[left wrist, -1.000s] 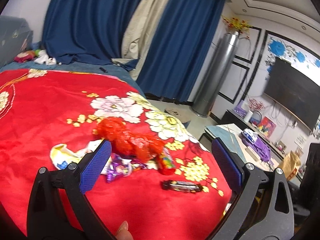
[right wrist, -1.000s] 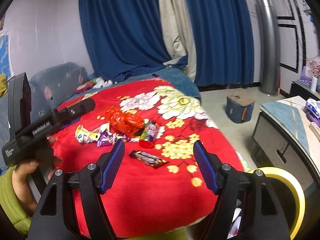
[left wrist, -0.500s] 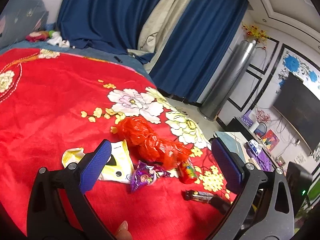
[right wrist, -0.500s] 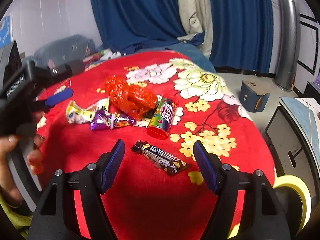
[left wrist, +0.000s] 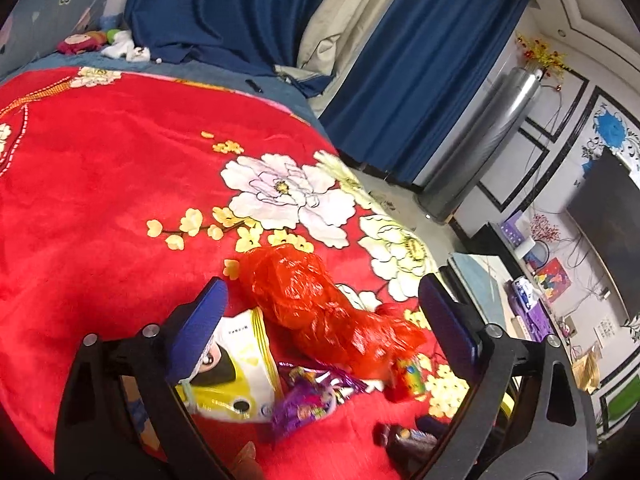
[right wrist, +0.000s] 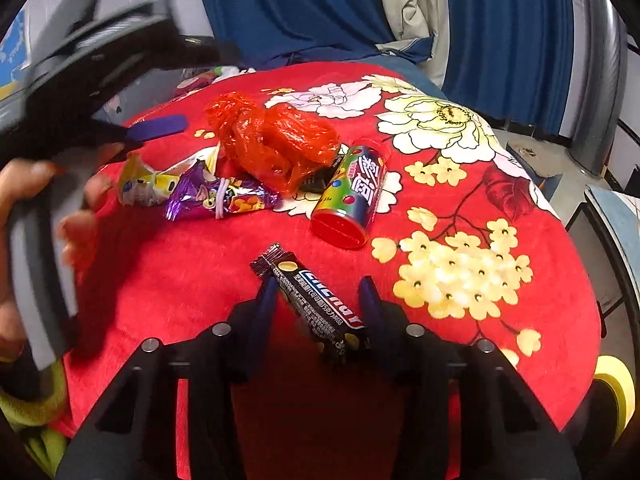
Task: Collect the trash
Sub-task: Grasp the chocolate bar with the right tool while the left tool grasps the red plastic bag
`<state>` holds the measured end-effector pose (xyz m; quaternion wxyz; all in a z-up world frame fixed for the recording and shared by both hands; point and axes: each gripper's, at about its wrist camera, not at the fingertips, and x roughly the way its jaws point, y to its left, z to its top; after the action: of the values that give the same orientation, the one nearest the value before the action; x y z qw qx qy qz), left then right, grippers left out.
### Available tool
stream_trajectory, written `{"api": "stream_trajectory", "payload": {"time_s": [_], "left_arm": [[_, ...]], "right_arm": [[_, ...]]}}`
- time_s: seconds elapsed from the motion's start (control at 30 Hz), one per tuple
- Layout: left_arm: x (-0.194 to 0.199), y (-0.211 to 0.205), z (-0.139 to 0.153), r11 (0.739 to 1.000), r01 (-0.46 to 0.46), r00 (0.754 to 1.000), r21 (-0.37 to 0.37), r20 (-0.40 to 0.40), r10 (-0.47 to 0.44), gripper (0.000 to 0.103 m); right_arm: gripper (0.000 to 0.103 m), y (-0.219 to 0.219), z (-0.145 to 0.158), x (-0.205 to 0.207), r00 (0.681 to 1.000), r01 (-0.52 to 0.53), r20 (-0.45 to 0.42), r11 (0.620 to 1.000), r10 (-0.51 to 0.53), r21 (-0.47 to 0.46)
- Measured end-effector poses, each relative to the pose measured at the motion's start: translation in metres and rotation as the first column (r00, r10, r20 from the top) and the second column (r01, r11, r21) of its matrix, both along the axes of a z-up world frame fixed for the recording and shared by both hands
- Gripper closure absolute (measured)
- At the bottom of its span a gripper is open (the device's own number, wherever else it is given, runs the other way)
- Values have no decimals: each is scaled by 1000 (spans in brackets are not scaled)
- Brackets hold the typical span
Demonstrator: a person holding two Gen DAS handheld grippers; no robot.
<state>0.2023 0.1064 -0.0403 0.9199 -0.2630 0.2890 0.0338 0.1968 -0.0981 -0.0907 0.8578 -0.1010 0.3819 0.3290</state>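
Your right tongs (right wrist: 318,304) sit half apart around the dark candy bar (right wrist: 316,304) just in front of the red can (right wrist: 352,200), so pinch its thin, light, crinkly middle, while your left tongs (left wrist: 324,320) stay wide apart.

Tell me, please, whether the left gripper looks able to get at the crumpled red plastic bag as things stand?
Probably yes: the left gripper is open, the red plastic bag lies between its fingers, and nothing covers it, though the yellow wrapper crowds its left finger.
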Motion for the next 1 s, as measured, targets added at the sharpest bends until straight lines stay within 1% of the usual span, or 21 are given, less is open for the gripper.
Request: {"api": "stream_trajectory", "payload": {"time_s": [0.07, 0.1, 0.13, 0.17, 0.2, 0.23, 0.27, 0.3, 0.4, 0.5, 0.67, 0.73, 0.9, 1.0], "left_arm": [[7, 1, -4, 1000, -3, 1000, 9, -28, 3, 22], [9, 2, -5, 1000, -6, 999, 13, -33, 6, 26], [11, 3, -6, 1000, -12, 999, 13, -37, 12, 28], [12, 5, -7, 1000, -14, 999, 6, -40, 14, 36], [13, 6, -8, 1000, -14, 999, -1, -45, 14, 48], [14, 7, -10, 1000, -9, 999, -12, -51, 8, 52], [15, 7, -14, 1000, -2, 998, -30, -68, 0, 62], [16, 8, -17, 999, -1, 997, -34, -79, -2, 74], [13, 6, -22, 999, 12, 996, -41, -82, -15, 84], [8, 4, -18, 999, 20, 998, -34, -53, -22, 89], [-8, 1, 1, 997, 50, 997, -58, 56, -47, 91], [-15, 0, 11, 997, 51, 995, -51, 92, -46, 91], [-39, 3, 40, 999, 39, 981, -34, 190, -32, 91], [-55, 6, 56, 1000, 19, 970, -5, 243, -17, 91]], "right_arm": [[69, -3, 0, -5, 1000, 3, -9, 1000, -3, 16], [74, -4, 0, -8, 1000, 0, -9, 1000, 0, 19], [77, -4, 0, -10, 1000, -3, -8, 1000, 3, 20], [81, -4, 1, -14, 1000, -8, -7, 1000, 8, 23], [83, -4, 1, -16, 1000, -11, -7, 1000, 11, 23], [84, -4, 1, -21, 1000, -12, -4, 1000, 12, 23], [86, -4, 1, -24, 1000, -12, -3, 1000, 12, 26], [86, -4, 1, -27, 1000, -12, -3, 999, 12, 32], [86, -2, 2, -33, 1000, -16, -7, 999, 16, 43], [86, -1, 5, -36, 1000, -22, -6, 999, 22, 43], [86, -1, 4, -37, 1000, -15, -7, 999, 16, 52], [86, -2, 5, -38, 1000, -16, -7, 998, 16, 57], [87, -2, 12, -43, 1000, -28, 1, 996, 28, 83], [87, -2, 18, -46, 999, -34, 16, 995, 33, 96]]}}
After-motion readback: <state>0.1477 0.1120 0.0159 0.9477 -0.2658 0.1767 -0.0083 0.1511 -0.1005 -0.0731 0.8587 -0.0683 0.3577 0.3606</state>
